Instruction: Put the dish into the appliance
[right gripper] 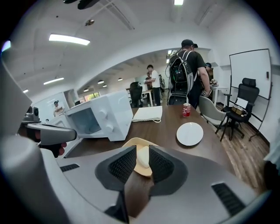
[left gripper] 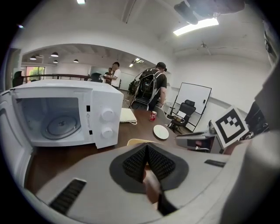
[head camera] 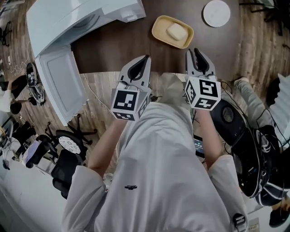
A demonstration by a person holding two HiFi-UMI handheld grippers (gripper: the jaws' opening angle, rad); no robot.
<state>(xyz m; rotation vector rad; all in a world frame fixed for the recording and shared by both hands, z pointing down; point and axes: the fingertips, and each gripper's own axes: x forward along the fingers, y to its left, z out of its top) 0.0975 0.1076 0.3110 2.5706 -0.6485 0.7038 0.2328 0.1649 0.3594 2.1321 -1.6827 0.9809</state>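
A yellow dish (head camera: 159, 28) with a white lump of food (head camera: 176, 31) sits on the dark table (head camera: 108, 50), just beyond both grippers. The white microwave (head camera: 68, 27) stands at the table's left with its door (head camera: 61, 84) swung open and its cavity (left gripper: 57, 120) showing. My left gripper (head camera: 146, 59) hovers near the table's front edge, shut with nothing in it; its pads (left gripper: 135, 159) meet. My right gripper (head camera: 194, 52) is open by a narrow gap. Through that gap in the right gripper view I see the dish (right gripper: 139, 168), apart from the pads.
A white plate (head camera: 216, 12) lies at the table's far right, a red can (right gripper: 187, 110) and a white cloth bag (right gripper: 148, 113) farther back. People (right gripper: 188, 70) stand beyond the table. Office chairs (right gripper: 243, 107) are at the right. A black case (head camera: 235, 120) lies on the floor.
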